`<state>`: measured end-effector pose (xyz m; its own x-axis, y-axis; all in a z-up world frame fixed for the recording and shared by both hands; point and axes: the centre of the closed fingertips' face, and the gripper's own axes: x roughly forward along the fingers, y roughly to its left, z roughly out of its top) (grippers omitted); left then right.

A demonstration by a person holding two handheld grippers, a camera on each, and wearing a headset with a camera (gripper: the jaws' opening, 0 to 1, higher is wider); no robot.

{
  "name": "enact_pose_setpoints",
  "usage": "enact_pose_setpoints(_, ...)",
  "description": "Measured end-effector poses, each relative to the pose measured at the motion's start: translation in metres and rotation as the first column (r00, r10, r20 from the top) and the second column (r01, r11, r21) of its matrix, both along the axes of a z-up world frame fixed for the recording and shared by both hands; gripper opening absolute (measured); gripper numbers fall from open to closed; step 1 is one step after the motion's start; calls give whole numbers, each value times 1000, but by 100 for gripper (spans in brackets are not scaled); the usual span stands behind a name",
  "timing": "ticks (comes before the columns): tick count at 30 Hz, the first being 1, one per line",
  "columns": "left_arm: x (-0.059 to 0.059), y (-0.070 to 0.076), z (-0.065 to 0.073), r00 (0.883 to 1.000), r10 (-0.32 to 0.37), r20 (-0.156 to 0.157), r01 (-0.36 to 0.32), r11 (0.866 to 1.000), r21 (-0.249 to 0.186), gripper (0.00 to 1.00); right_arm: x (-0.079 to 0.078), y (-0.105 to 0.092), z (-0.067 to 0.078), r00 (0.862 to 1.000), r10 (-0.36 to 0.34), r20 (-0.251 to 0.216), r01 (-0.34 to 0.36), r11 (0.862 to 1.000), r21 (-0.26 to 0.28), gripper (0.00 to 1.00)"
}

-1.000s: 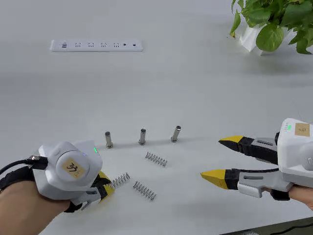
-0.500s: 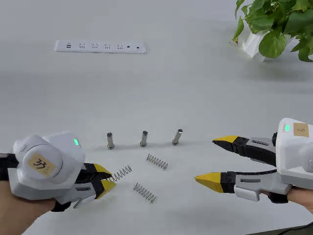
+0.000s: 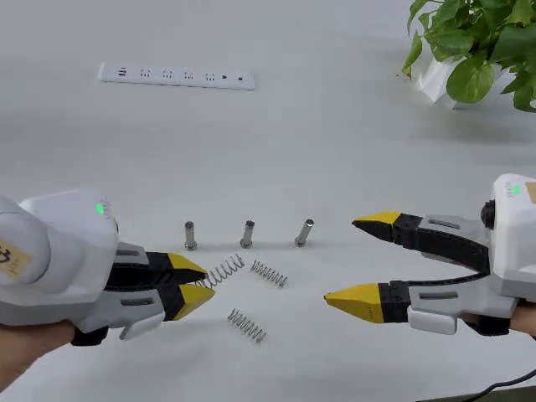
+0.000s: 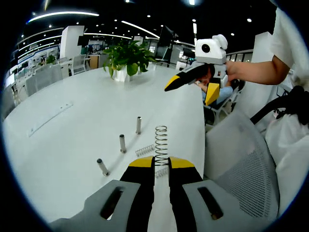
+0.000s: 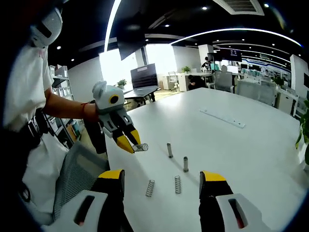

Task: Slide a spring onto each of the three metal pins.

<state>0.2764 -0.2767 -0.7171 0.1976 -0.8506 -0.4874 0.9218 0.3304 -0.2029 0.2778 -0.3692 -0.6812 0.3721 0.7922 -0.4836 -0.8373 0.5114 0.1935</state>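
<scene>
Holding anything in your left tongs [image 3: 208, 280] yet?

Yes. A second ago they were down over a spring lying flat on the counter [image 3: 335, 142]. Now they are up and closed on it. The held spring [image 3: 224, 270] is pinched by one end between the yellow tips and looks to be off the surface.

What does that mean for the job?

The pickup looks done, so you seem to be at the threading step for the first pin. None of the three wears a spring yet: the nearest pin [image 3: 190, 235], the middle pin [image 3: 247, 234] and the far pin [image 3: 305, 232] all stand bare.

Where does the spring sit relative to your tongs?

It sticks straight out ahead of the jaws, in line with them, as your left gripper view shows [image 4: 161, 142]. Its free end points toward the gap between the nearest and middle pins but stops short of both.

And your right tongs [image 3: 342, 260]?

Wide open as before, with nothing in them, well off to the side of the pins. One loose spring [image 3: 269, 273] lies just in front of the middle pin, and the other loose spring [image 3: 246, 326] lies nearer you. Neither has shifted.
</scene>
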Motion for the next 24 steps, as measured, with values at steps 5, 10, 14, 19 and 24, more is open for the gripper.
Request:
enact_pose_setpoints(5, -3, -13, 19, 1000, -17, 12, 18, 997, -69, 7, -1, 20, 16, 999, 38, -3, -37, 997, 61, 55)
enact_pose_setpoints(10, -2, -21, 35, 1000, -17, 11, 19, 990, -139, 7, 0, 36, 30, 998, 52, -25, -48, 988, 146, 47)
enact_pose_setpoints(14, -3, -27, 45, 1000, -22, 15, 25, 983, -182, 7, 0, 45, 38, 998, 58, -39, -49, 978, 203, 41)
enact_pose_setpoints(19, -5, -31, 52, 1000, -23, 14, 26, 976, -216, 7, -3, 56, 42, 996, 77, -46, -64, 970, 234, 33)
enact_pose_setpoints(24, -5, -34, 59, 1000, -24, 13, 27, 966, -256, 7, -2, 60, 45, 995, 83, -59, -64, 961, 271, 27)
